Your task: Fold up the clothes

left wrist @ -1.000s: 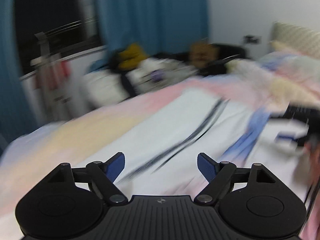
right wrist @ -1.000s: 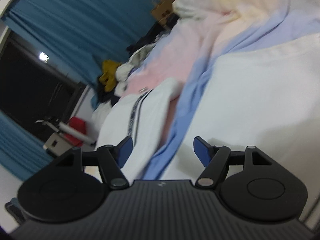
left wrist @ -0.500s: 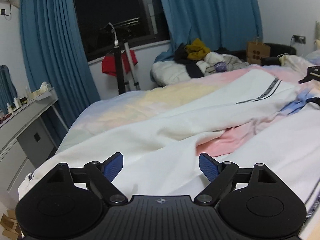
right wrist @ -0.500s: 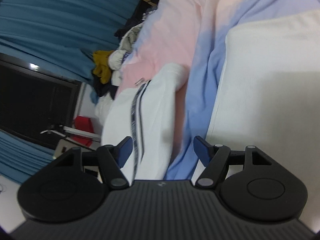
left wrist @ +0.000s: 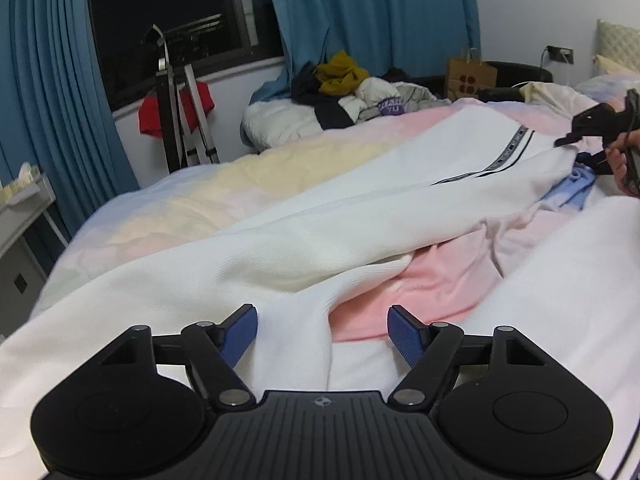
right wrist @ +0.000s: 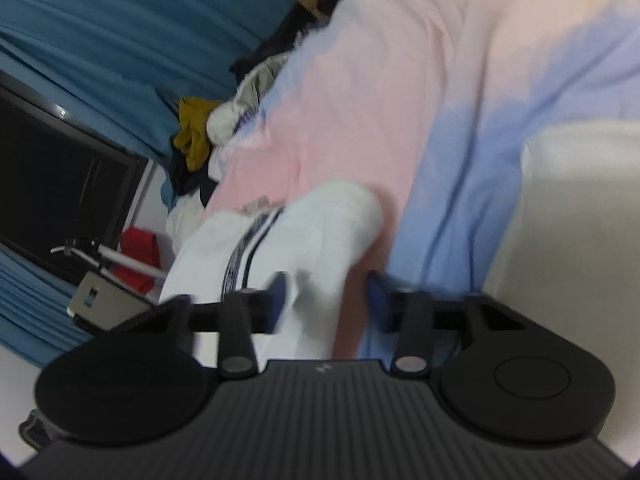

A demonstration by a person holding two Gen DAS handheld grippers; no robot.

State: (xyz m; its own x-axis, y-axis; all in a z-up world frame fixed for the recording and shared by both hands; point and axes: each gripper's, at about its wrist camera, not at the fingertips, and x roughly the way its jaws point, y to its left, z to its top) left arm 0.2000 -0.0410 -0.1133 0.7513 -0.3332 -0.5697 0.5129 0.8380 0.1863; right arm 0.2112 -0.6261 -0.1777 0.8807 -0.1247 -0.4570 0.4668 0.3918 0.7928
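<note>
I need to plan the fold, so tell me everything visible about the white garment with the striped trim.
The white garment looks like ribbed knit, long and rumpled, lying stretched across the pastel bedcover. A dark patterned band with a thin stripe runs along its far part. One fold sits between the open left gripper fingers; its far end lies between the right gripper fingers, whose jaws have just been closing.

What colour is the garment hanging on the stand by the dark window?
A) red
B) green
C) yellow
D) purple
A: in the left wrist view a red garment hangs on the metal stand below the window, and the right wrist view shows the same red cloth beside it.
</note>
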